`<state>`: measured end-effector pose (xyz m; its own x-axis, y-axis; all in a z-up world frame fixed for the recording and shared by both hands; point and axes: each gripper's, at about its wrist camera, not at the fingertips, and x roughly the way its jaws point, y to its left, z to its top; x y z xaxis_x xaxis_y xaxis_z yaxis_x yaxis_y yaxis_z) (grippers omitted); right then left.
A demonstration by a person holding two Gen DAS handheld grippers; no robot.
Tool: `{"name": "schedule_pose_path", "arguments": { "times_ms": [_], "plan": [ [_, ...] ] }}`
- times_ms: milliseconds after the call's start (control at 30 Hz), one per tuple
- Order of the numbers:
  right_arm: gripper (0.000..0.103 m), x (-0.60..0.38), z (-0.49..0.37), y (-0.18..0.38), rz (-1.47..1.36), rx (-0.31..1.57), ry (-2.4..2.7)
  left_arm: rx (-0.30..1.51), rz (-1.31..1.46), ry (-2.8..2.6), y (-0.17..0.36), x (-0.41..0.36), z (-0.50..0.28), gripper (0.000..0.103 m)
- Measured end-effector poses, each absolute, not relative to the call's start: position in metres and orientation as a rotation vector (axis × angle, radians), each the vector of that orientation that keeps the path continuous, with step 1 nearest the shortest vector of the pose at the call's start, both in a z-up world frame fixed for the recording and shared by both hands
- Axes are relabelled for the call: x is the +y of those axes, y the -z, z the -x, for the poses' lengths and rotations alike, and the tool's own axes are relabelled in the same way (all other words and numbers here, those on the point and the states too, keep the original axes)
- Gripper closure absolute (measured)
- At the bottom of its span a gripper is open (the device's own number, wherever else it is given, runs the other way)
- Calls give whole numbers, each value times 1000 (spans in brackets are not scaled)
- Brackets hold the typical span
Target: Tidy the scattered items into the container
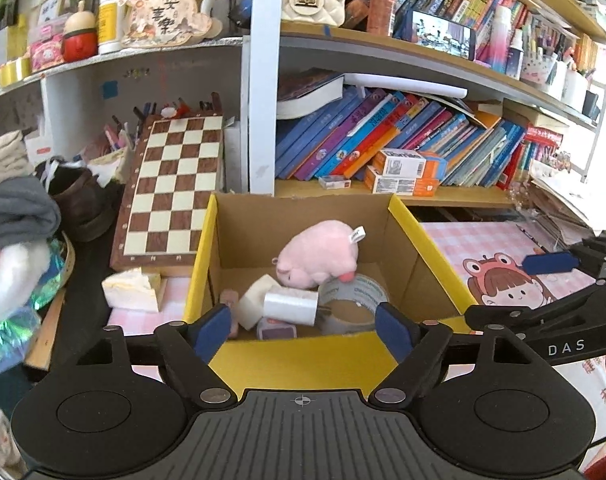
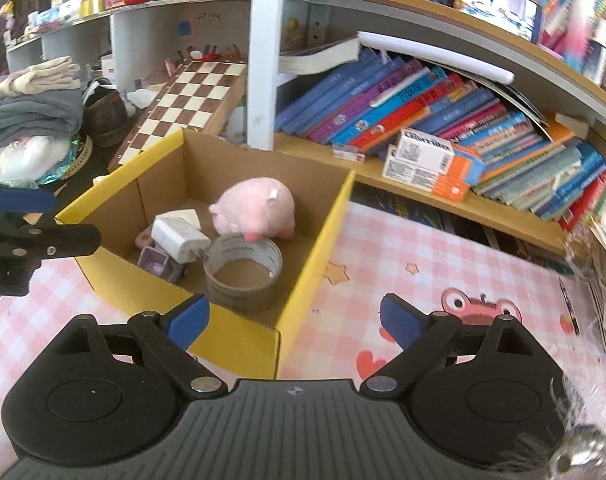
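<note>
Cardboard box (image 1: 303, 354) with yellow outer walls is seen standing open on the pink checked mat (image 2: 423, 264), in front of the bookshelf (image 1: 423, 196); inside it are found a pink plush pig (image 1: 321, 254), a roll of tape (image 1: 353, 304) lying flat under the pig's snout, a white charger block (image 2: 179, 240) leaning across a small lilac item (image 2: 157, 262), and a further pale block (image 1: 253, 304) beside it; what the lilac item is cannot be told.

Left gripper (image 1: 303, 326) is held just short of the box's near wall, its blue pads spread wide with nothing between them; right gripper (image 2: 293, 318) is held at the box's near corner, likewise spread and empty; each is glimpsed from the other's camera, level with the box rim.

No loose task item is made out on the visible stretch of mat; only printed stars and a cartoon frog are seen there; a chessboard (image 1: 171, 188), folded cloth (image 1: 17, 210) and a tissue wad (image 1: 131, 290) lie left of the box, and whether these belong to the task cannot be settled.

Judgement: the items shown are already gathered in the box; the scene is fitted by a release just made or by a pause before something out of frame is sought; no further move is settled by these views.
</note>
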<state>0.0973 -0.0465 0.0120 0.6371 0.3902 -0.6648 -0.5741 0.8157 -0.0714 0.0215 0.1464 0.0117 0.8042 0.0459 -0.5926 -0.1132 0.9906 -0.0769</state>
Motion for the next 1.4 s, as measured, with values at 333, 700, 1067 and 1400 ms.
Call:
{"name": "schedule_pose_path", "arguments": {
  "times_ms": [333,700,1067,1400],
  "plan": [
    [9,-70,-82,-5,265,697,-513,661,106,-86,-5,127,-11,21],
    [8,-90,-72,0,232,707,-496,664,77,-92,-6,105,-3,19],
    [0,-110,-57,2,227,725,-436,685,60,-104,-4,79,5,15],
    [0,-127,-56,12,205,793,-380,723,44,-86,-1,68,8,14]
  ]
}}
